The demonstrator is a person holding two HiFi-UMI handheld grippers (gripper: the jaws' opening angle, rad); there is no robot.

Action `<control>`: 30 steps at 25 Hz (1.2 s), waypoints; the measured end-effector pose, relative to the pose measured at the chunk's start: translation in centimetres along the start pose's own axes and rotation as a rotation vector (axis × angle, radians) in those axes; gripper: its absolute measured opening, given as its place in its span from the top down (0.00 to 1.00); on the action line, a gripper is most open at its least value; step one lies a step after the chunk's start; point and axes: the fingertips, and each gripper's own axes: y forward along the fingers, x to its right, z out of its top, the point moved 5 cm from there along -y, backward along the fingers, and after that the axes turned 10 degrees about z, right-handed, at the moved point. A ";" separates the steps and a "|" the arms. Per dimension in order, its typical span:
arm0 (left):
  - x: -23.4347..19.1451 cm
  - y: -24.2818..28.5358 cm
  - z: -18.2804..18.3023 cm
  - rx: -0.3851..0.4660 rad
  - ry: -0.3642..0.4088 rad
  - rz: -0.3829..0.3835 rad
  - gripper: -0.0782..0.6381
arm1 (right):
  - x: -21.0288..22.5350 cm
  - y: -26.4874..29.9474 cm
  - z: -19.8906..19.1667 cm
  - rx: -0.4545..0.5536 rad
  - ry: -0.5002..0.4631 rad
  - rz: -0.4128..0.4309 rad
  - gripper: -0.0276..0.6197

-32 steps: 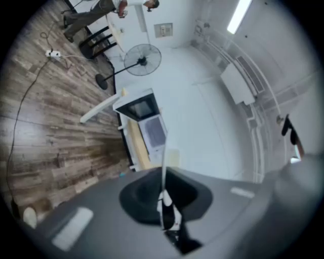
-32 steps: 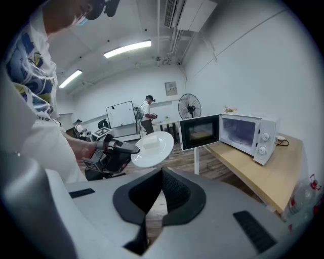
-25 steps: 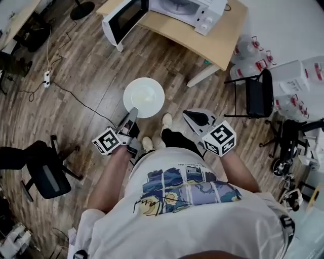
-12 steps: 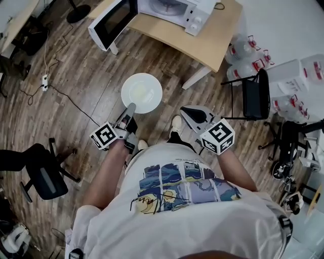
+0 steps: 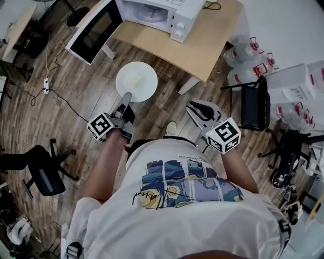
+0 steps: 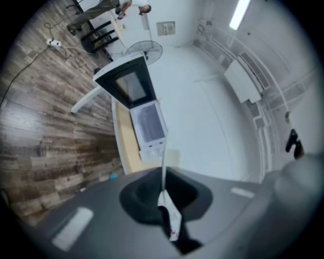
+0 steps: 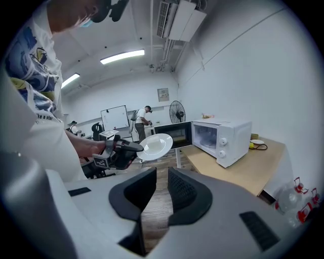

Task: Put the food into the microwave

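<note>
A white plate (image 5: 136, 81) with a pale bit of food at its middle is carried level over the wooden floor. My left gripper (image 5: 126, 96) is shut on its near rim. In the left gripper view the plate (image 6: 163, 162) shows edge-on as a thin line between the closed jaws of the left gripper (image 6: 164, 195). The white microwave (image 5: 152, 12) stands on the wooden table (image 5: 207, 38), its door (image 5: 93, 30) swung open. My right gripper (image 5: 196, 110) hangs beside the plate with nothing in it. Its jaws stand slightly apart in the right gripper view (image 7: 161, 174), which also shows the plate (image 7: 157, 145).
A black chair (image 5: 258, 93) and water jugs (image 5: 248, 55) stand to the right of the table. An office chair (image 5: 43, 174) is at the left. A power strip with its cable (image 5: 46, 78) lies on the floor. A person (image 7: 144, 119) stands far off.
The person has walked toward the table. Both grippers and the plate have come closer to the open microwave, which now sits lower and larger in the head view.
</note>
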 end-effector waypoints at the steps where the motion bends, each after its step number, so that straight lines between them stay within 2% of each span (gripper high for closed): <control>1: 0.3 1.0 0.0 0.009 0.003 0.002 0.87 | 1.1 -0.7 -0.3 0.002 0.006 -0.001 0.86; 7: 1.6 6.7 1.0 0.060 0.022 0.030 0.87 | 6.6 -3.4 -1.8 0.020 0.071 -0.031 0.89; 13: 0.2 12.3 4.7 0.068 0.000 0.079 0.87 | 9.3 -2.7 -1.6 0.032 0.117 -0.078 0.89; 21: -2.3 21.9 11.3 0.012 0.007 0.110 0.87 | 13.8 -2.0 0.5 0.068 0.193 -0.263 0.90; 30: -4.0 32.5 18.0 -0.076 0.036 0.109 0.87 | 16.5 1.6 3.5 0.075 0.253 -0.402 0.90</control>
